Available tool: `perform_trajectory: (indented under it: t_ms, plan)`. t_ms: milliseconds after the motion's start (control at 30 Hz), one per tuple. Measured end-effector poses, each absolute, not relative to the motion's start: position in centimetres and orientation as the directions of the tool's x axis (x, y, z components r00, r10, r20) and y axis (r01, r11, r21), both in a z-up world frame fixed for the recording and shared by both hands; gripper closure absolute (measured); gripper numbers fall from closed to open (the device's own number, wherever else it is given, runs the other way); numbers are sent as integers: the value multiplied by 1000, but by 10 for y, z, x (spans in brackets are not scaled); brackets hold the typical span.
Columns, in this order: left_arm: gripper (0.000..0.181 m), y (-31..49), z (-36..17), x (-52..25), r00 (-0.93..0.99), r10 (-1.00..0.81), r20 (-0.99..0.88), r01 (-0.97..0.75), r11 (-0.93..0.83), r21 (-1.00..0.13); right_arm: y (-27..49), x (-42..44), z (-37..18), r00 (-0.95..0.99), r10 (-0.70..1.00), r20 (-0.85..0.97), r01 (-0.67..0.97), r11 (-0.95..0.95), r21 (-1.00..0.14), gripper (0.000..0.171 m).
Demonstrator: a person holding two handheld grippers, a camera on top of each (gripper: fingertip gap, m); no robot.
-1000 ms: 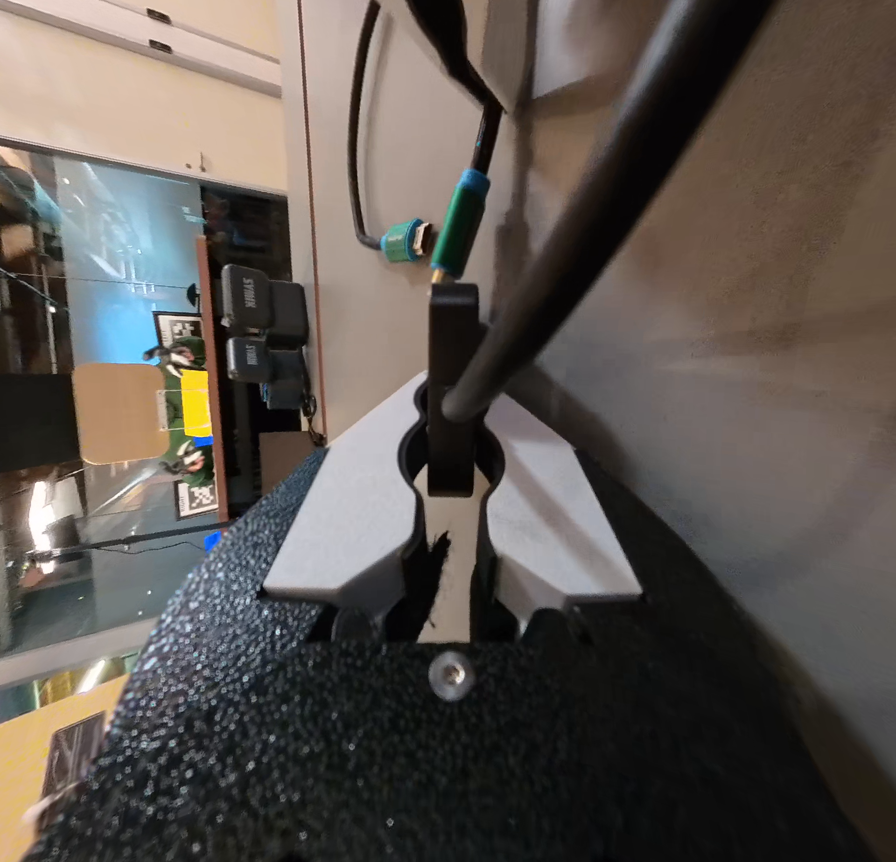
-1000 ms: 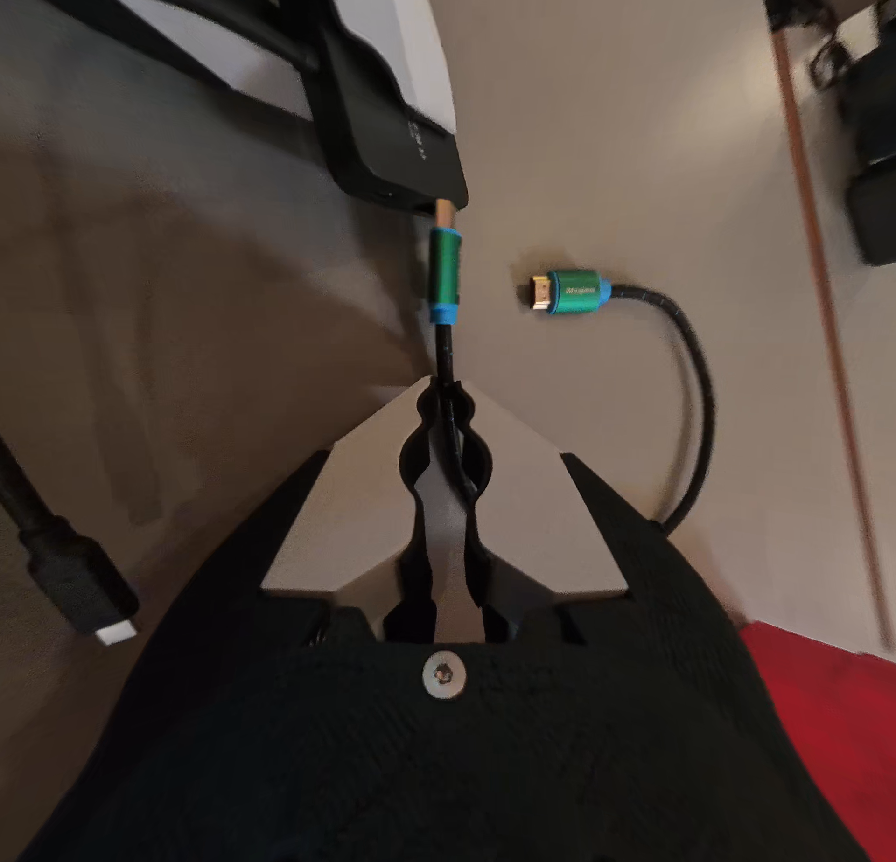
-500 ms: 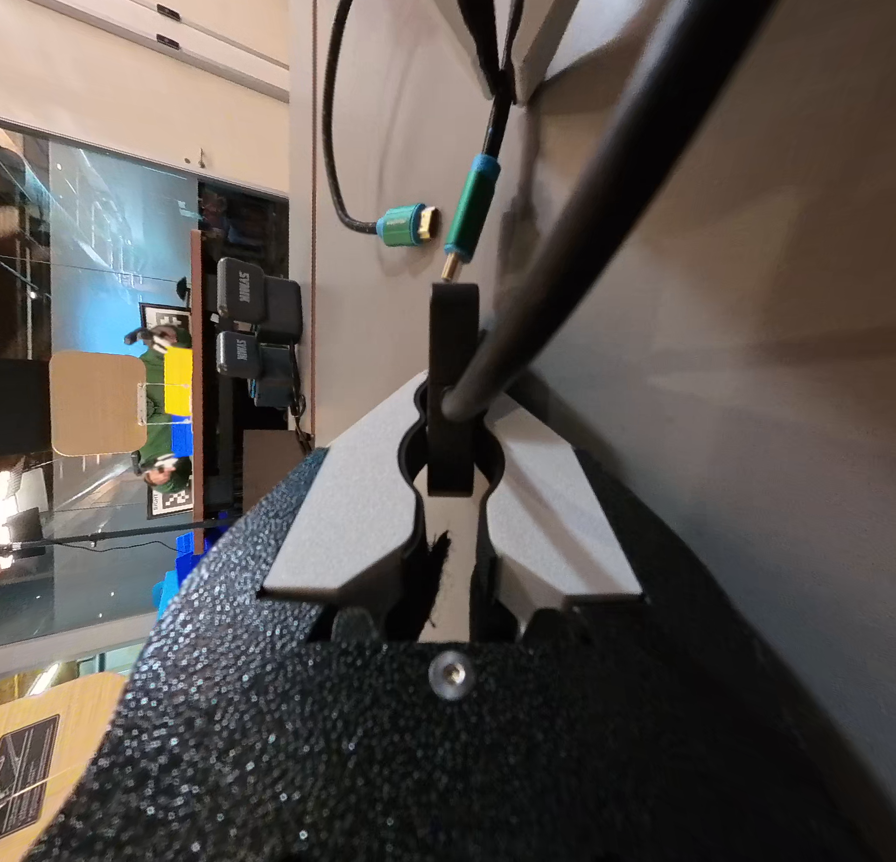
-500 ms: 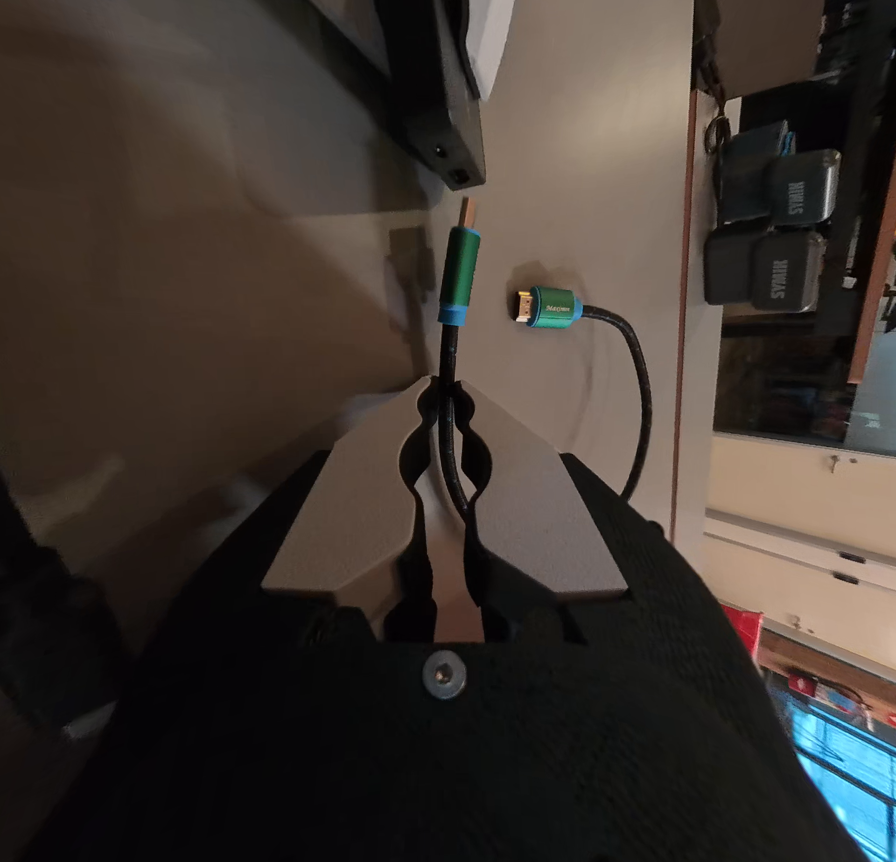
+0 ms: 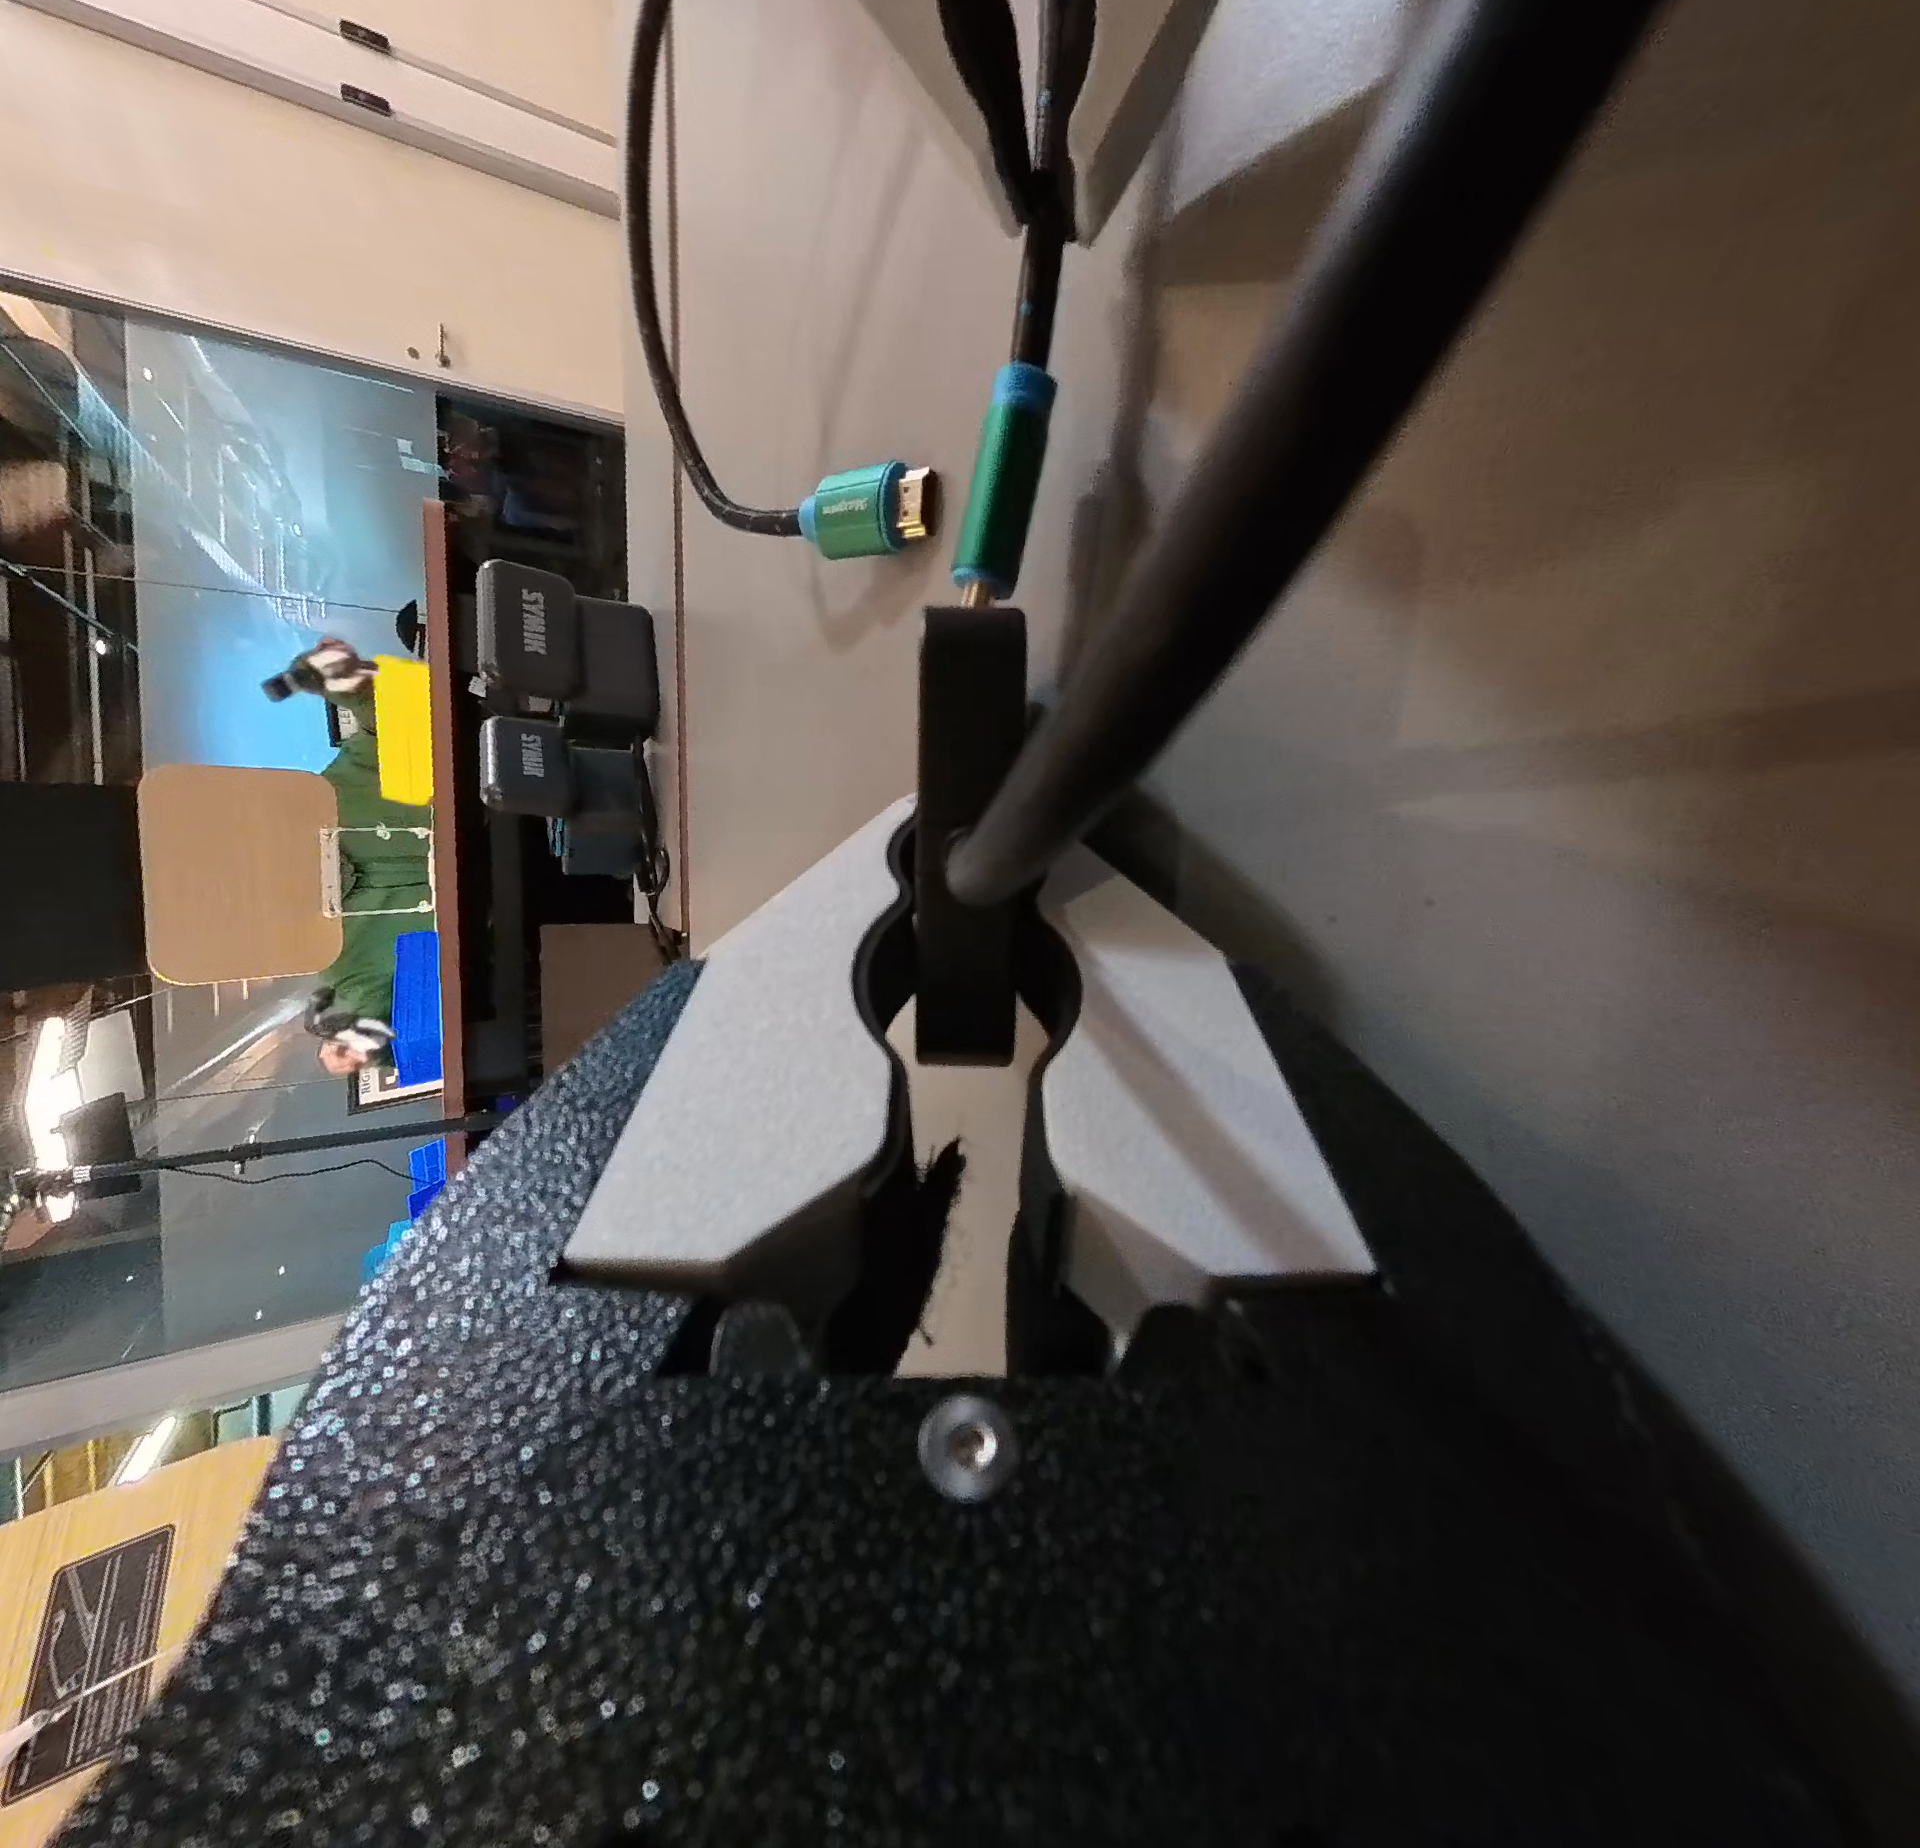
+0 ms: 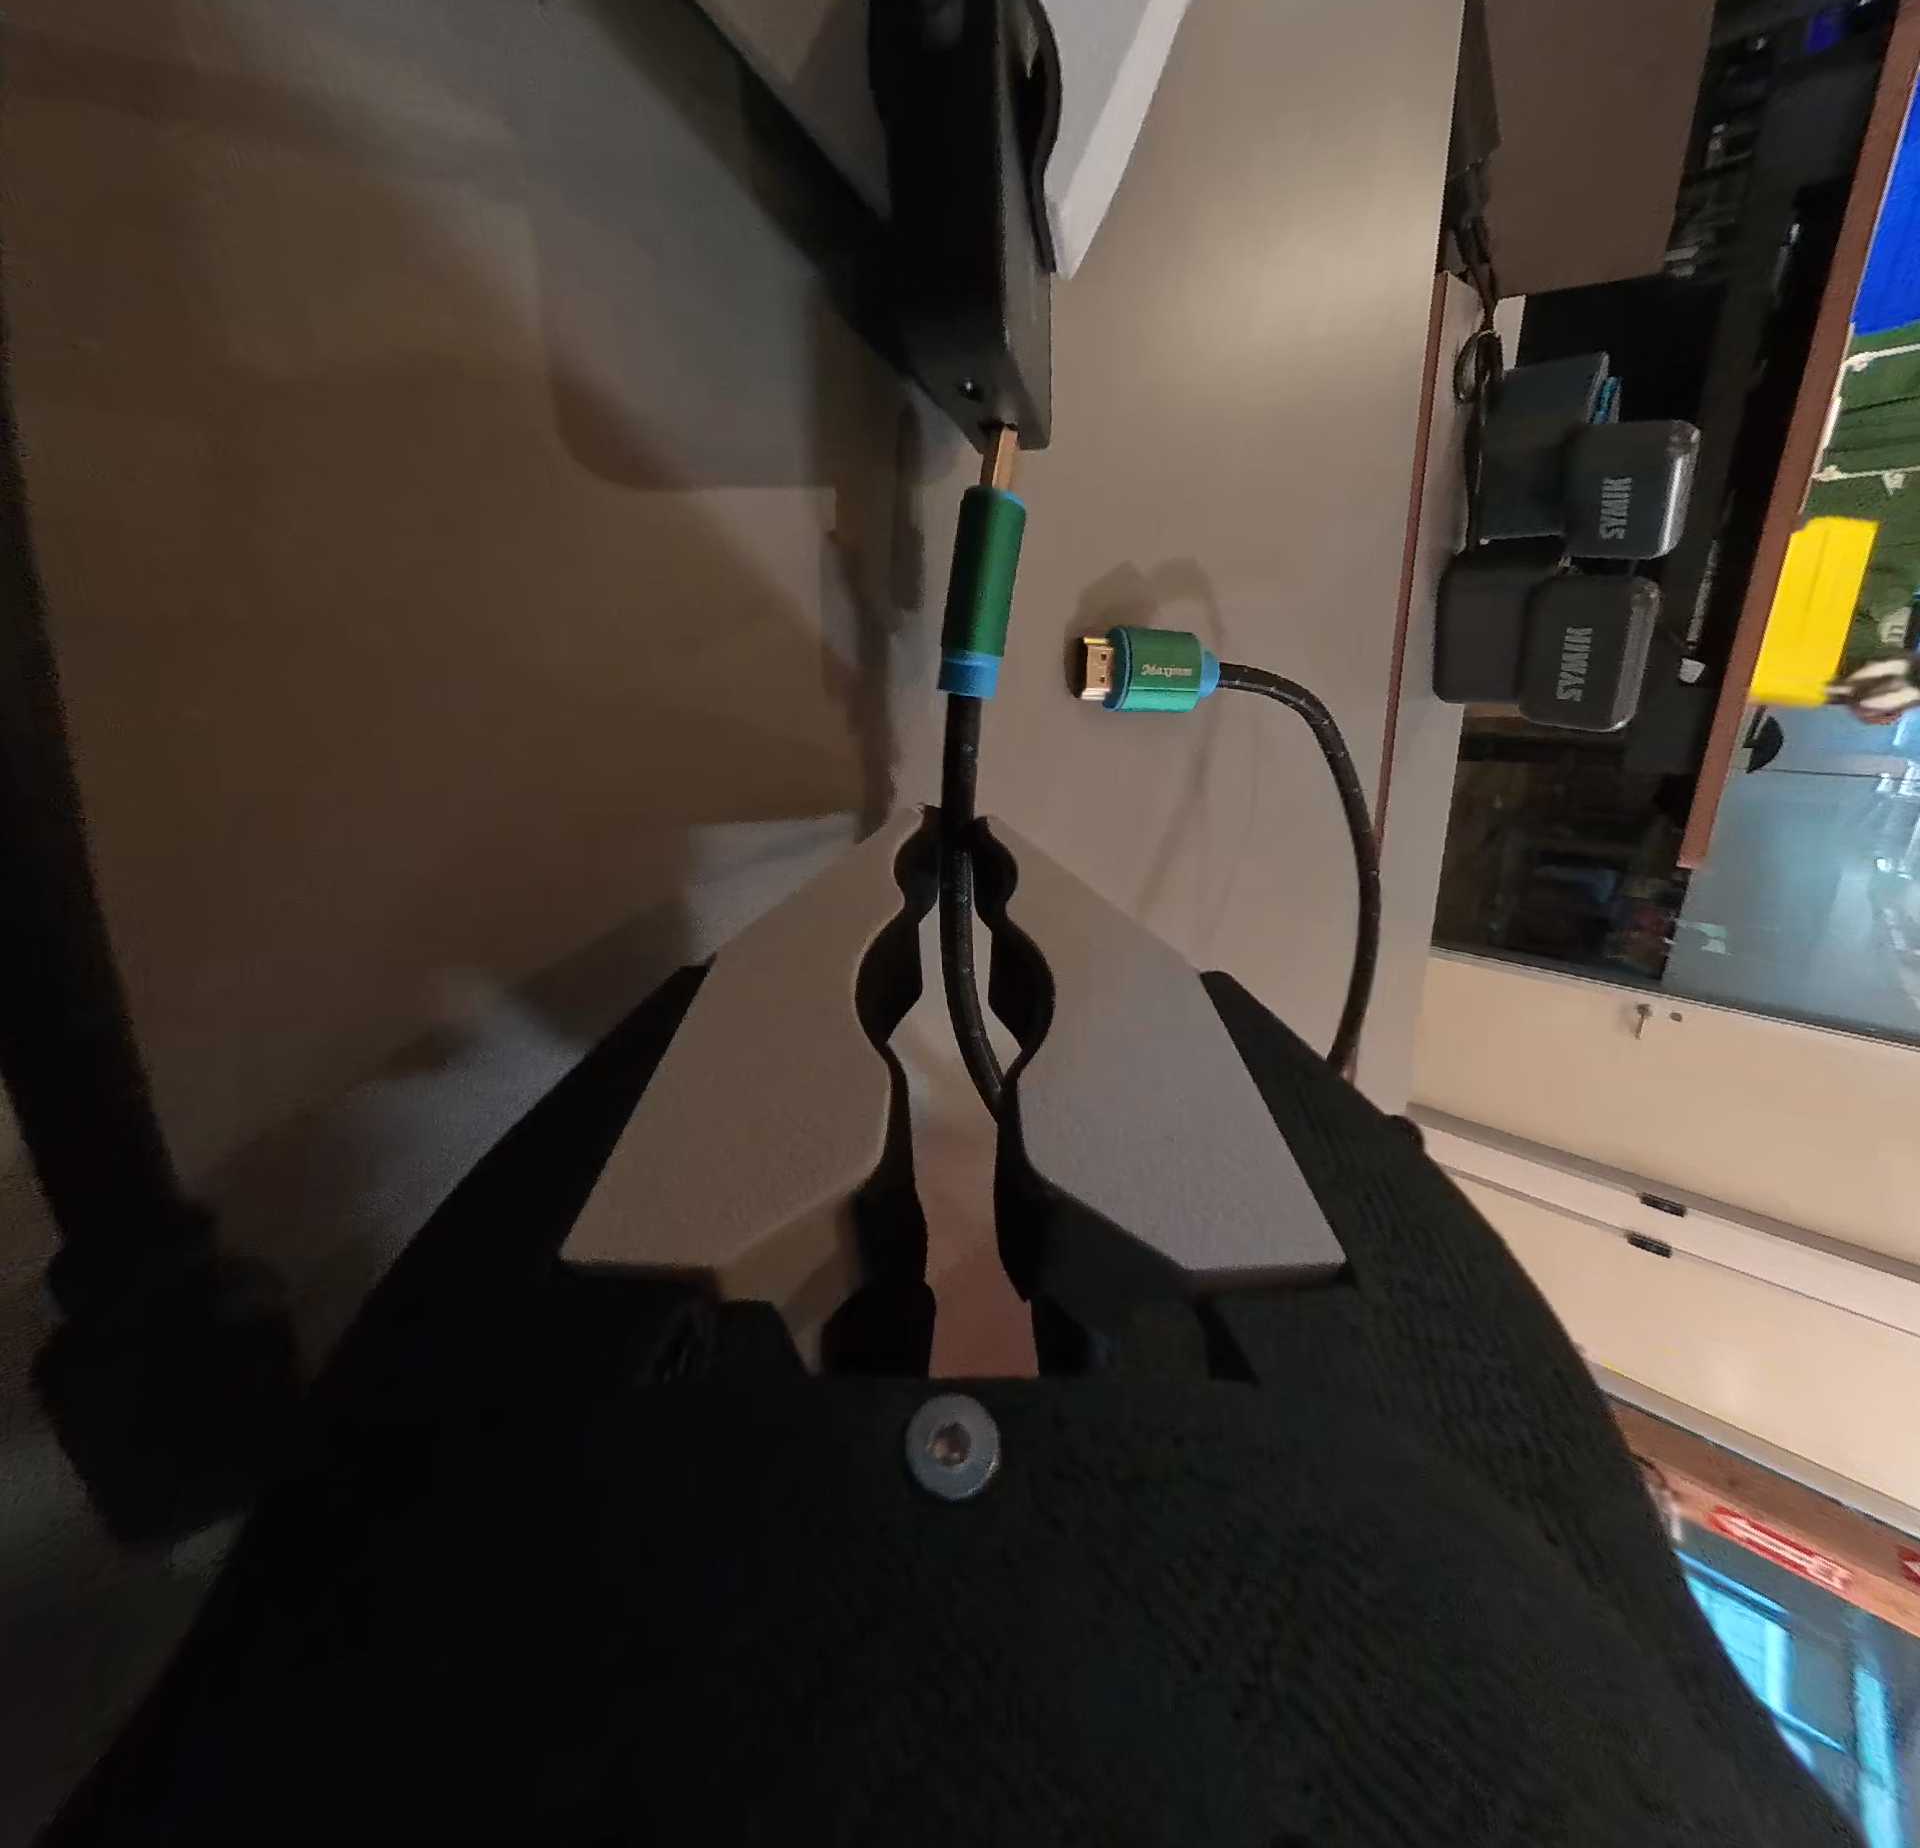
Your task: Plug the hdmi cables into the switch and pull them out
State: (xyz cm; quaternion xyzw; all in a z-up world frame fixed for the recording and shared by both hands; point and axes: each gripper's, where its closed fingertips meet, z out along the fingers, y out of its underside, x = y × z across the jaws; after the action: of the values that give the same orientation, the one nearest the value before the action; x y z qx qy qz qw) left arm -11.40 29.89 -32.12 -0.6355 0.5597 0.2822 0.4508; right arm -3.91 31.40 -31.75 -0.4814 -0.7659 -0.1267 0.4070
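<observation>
My left gripper is shut on the black switch, seen edge-on, with its thick black lead running up to the right. My right gripper is shut on the braided cable just behind a green HDMI plug. The plug's gold tip meets the port edge of the switch, and most of the tip shows. In the left wrist view this plug points at the switch's end. A second green HDMI plug lies loose on the grey table, also seen in the left wrist view.
Several dark grey cases stand past the table's edge, also in the left wrist view. A blurred black plug and cable lie at the lower left of the right wrist view. A person in green is far off.
Half a second ago the held plug's tip stood clear of the switch. It has now moved back so that the tip meets the port. Both grips are unchanged.
</observation>
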Motion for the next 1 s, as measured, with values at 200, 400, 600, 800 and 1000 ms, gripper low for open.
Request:
perform_trajectory:
  t_ms: [200,400,600,800,1000]
  plan:
    - [170,300,-322,-115,219,-462,-859,-965,29,-261,314,-39,-315,-224,599,769,835,525,-165,168]
    - [170,300,-322,-115,223,-465,-857,-964,26,-265,313,-39,-311,-229,580,782,827,539,-158,168]
    - [170,301,-322,-116,225,-466,-856,-963,27,-268,312,-39,-307,-225,575,787,818,549,-168,168]
    - [170,301,-322,-116,226,-468,-854,-962,34,-272,310,-39,-306,-223,581,783,810,557,-183,168]
    - [170,301,-322,-116,223,-472,-853,-958,56,-282,312,-40,-307,-215,588,780,805,558,-198,168]
